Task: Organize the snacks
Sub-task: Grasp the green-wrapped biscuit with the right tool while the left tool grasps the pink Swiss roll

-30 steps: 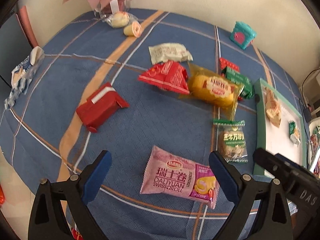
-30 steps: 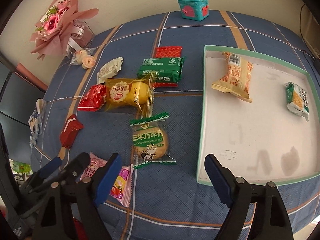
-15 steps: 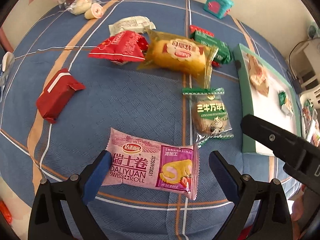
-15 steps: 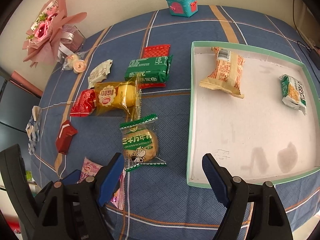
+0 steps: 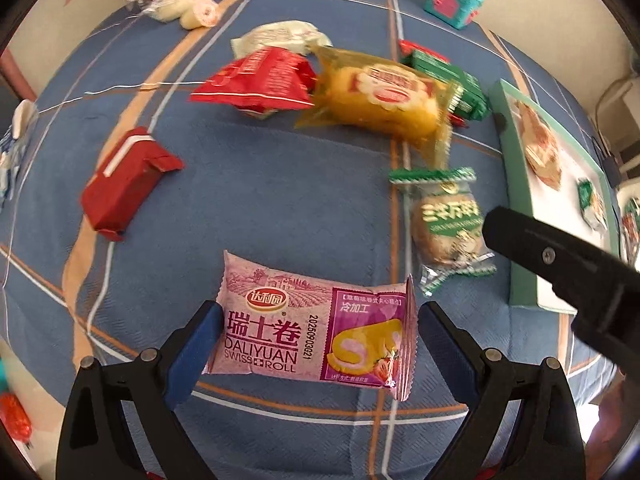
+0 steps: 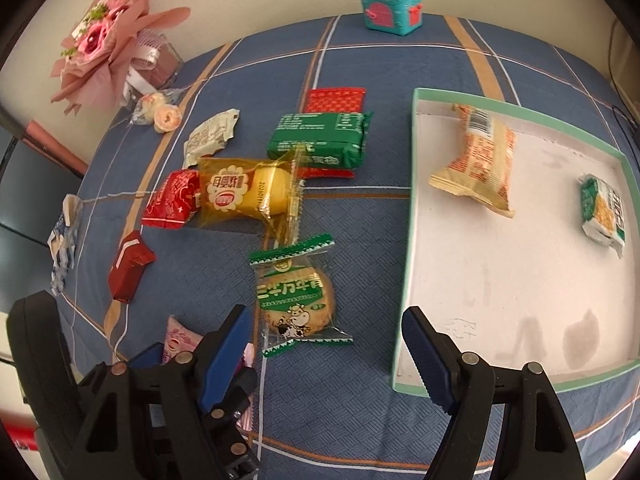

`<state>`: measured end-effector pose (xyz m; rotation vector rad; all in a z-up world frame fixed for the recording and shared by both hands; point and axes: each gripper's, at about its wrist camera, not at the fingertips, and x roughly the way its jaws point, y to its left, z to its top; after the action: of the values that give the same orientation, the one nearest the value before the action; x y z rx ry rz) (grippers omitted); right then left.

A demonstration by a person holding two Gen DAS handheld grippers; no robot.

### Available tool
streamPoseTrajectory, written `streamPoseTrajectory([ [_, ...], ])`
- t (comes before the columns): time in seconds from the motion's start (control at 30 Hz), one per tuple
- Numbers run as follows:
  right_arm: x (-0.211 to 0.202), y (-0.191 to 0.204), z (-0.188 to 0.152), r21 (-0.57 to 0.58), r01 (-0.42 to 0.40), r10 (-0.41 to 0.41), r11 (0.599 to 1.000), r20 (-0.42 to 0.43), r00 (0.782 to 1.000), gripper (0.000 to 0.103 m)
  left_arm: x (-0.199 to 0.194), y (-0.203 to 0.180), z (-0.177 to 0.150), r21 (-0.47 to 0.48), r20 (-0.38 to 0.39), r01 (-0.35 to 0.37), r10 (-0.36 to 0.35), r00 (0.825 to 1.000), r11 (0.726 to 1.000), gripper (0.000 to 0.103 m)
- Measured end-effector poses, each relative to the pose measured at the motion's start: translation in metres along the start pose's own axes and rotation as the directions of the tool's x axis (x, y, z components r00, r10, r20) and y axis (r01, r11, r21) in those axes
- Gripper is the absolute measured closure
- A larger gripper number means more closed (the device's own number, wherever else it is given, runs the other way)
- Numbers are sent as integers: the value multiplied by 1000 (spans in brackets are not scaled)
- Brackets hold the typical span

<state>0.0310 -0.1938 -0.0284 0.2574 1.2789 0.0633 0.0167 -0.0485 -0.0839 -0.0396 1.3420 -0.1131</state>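
One green-rimmed tray (image 6: 412, 216) sits at the tablecloth's (image 6: 360, 208) right edge, two packets inside: an orange one (image 6: 478, 160) and a small green one (image 6: 604, 214). One pink swiss roll (image 5: 312, 332), reading "DALIYUAN SWISS ROLL", lies near the front edge between the left gripper's (image 5: 318, 334) spread pads, right at both. One green-sealed cookie (image 6: 294, 296) lies just ahead of the right gripper (image 6: 326, 346), its tongs apart.

Pink snack pack (image 5: 316, 332): "DALIYUAN SWISS ROLL", number "20260903821". Other labels Chinese, not legible.
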Motion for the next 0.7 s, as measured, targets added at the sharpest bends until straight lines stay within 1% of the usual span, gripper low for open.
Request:
streamPoseTrajectory([
  [0.1, 3, 6, 1, -21, -3, 2, 1000, -4, 1000, 23, -1, 15, 2, -42, 15, -11, 12, 1000, 999, 5],
  [0.2, 5, 9, 2, -34, -5, 5, 999, -9, 1000, 24, -2, 27, 3, -85, 32, -35, 38, 999, 996, 5],
  [0.27, 8, 11, 2, -42, -3, 2, 999, -14, 1000, 27, -2, 35, 4, -123, 41, -45, 51, 998, 991, 5],
  [0.4, 16, 14, 3, -54, 3, -4, 999, -34, 999, 29, -2, 51, 3, -176, 49, -54, 63, 997, 983, 5],
  [0.57, 26, 19, 4, -70, 14, -18, 997, -53, 998, 32, 4, 57, 7, -177, 47, -55, 64, 997, 983, 5],
  [0.6, 29, 20, 4, -75, 19, -24, 997, -57, 998, 34, 5, 55, 12, -174, 45, -57, 66, 997, 983, 5],
  [0.7, 34, 21, 5, -80, 26, -32, 996, -67, 997, 35, 6, 49, 12, -167, 40, -61, 69, 997, 984, 5],
])
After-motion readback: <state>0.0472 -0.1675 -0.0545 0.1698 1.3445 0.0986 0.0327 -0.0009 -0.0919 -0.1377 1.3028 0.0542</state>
